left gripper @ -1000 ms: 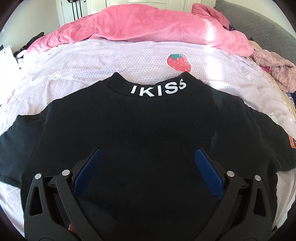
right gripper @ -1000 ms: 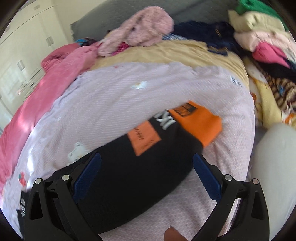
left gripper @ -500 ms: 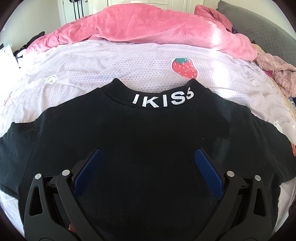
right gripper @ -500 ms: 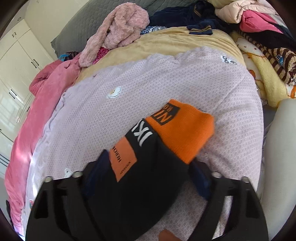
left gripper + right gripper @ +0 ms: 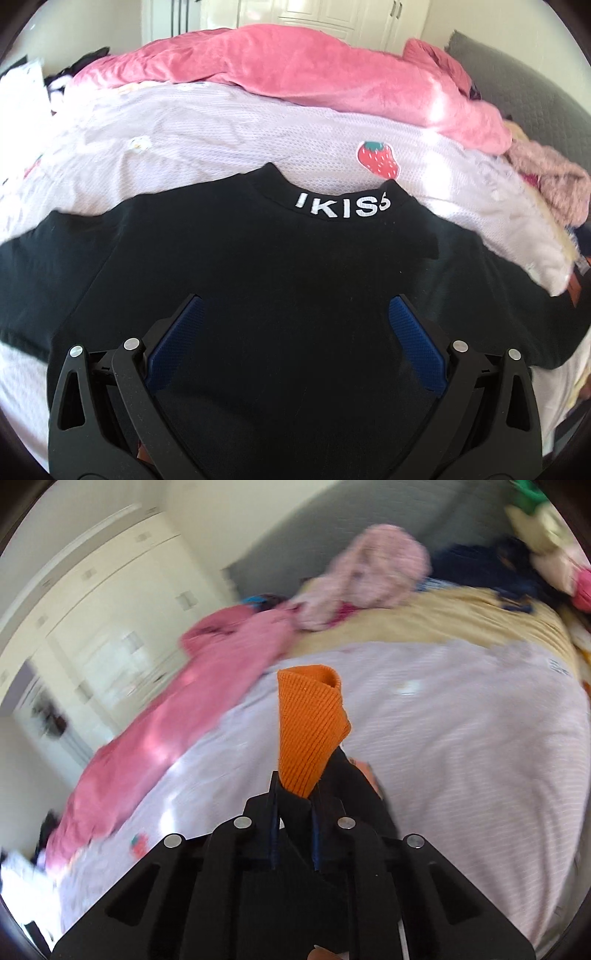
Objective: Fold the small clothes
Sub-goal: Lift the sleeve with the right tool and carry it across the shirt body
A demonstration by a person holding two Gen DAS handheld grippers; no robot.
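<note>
A small black sweatshirt [image 5: 280, 273] with white "IKISS" lettering on the collar lies flat on a pale lilac bedspread [image 5: 207, 147]. My left gripper [image 5: 295, 314] is open, held just above the shirt's lower body. My right gripper [image 5: 293, 797] is shut on the sleeve end, and the orange ribbed cuff [image 5: 310, 731] sticks up from between the pads, lifted off the bedspread [image 5: 461, 738]. The black sleeve hangs behind the fingers.
A pink fleece blanket [image 5: 314, 70] lies along the far side of the bed. A pink fuzzy garment [image 5: 369, 572] and a clothes pile [image 5: 546, 554] sit near the grey headboard. White wardrobes stand beyond.
My right gripper closed on the orange cuff and raised it off the bed. My left gripper stayed open and drifted slightly over the shirt.
</note>
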